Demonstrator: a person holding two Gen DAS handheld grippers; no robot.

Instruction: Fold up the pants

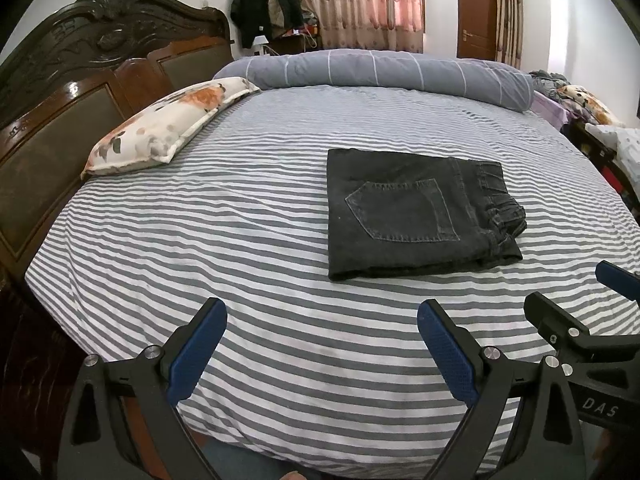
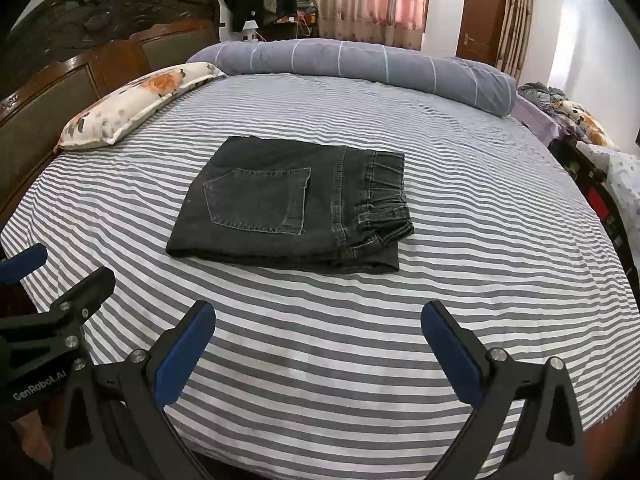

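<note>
Pants: the dark pants point(image 1: 416, 212) lie folded into a flat block on the striped bed sheet point(image 1: 240, 240). A back pocket faces up and the waistband is on the right side.
Left gripper: the left gripper point(image 1: 322, 344) has its blue fingers point(image 1: 196, 350) spread wide with nothing between them. The pants are ahead of the fingers, a bit to the right, and not touching.
Right gripper: the right gripper point(image 2: 318, 344) is spread wide too, holding nothing. The pants point(image 2: 292, 204) lie ahead of its fingers point(image 2: 452, 354), a bit to the left, and apart from them.
Pillow: a flowery pillow point(image 1: 168, 124) sits far ahead to the left, by the wooden headboard point(image 1: 80, 80).
Blanket: a rolled gray blanket point(image 1: 380, 70) lies far ahead, past the pants.
Far right edge: maybe a pile of more bedding, but it is too bent and small to tell.
</note>
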